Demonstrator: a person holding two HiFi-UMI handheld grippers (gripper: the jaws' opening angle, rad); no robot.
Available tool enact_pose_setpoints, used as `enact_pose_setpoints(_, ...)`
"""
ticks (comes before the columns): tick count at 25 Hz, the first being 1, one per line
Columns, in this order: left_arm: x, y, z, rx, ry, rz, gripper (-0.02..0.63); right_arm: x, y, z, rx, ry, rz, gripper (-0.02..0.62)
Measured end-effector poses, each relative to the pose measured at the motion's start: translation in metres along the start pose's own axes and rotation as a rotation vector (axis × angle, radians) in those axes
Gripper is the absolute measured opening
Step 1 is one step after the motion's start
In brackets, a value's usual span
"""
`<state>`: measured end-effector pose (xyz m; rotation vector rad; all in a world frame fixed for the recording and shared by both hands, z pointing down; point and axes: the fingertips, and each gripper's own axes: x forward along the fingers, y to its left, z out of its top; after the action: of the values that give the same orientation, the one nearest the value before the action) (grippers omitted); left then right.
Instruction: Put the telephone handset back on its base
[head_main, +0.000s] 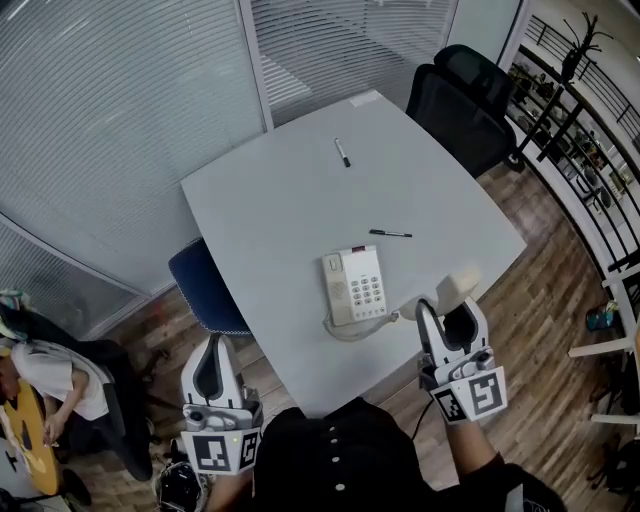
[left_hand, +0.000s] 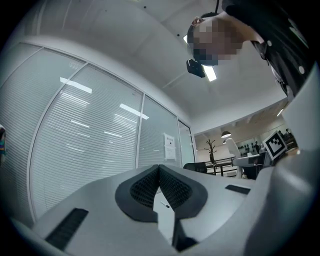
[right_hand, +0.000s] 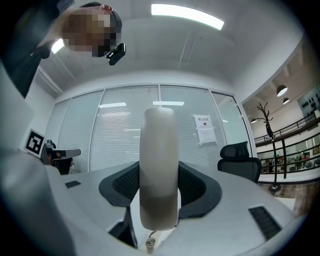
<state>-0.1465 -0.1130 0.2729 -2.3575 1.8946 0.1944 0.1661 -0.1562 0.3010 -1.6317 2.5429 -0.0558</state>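
The cream telephone base (head_main: 355, 286) with its keypad lies on the grey table (head_main: 300, 200) near the front edge. The cream handset (head_main: 459, 285) is lifted off to the right of the base, beyond the table's edge, and its coiled cord (head_main: 352, 330) trails back to the base. My right gripper (head_main: 447, 310) is shut on the handset; in the right gripper view the handset (right_hand: 159, 145) stands upright between the dark pads of the right gripper (right_hand: 159, 186). My left gripper (head_main: 213, 350) hangs below the table's front left edge, holding nothing, and in its own view the left gripper (left_hand: 159, 172) has its jaws touching.
Two black pens lie on the table, one in the middle (head_main: 390, 234) and one farther back (head_main: 342, 152). A black office chair (head_main: 470, 100) stands at the far right corner and a blue chair (head_main: 205, 285) at the left edge. A seated person (head_main: 45, 385) is at far left.
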Motion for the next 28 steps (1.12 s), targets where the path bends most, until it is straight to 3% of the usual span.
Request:
enact_pose_setpoints(10, 0.019, 0.019, -0.024, -0.019, 0.064, -0.01, 0.014, 0.033, 0.0, -0.039, 0.048, 0.098, -0.021, 0.233)
enact_pose_setpoints(18, 0.032, 0.026, -0.052, -0.06, 0.123, -0.101, 0.014, 0.039, 0.012, -0.076, 0.077, 0.2, -0.073, 0.233)
enact_pose_setpoints(28, 0.019, 0.034, -0.089, -0.1, 0.221, -0.096, 0.014, 0.052, 0.025, -0.151, 0.134, 0.36, -0.064, 0.233)
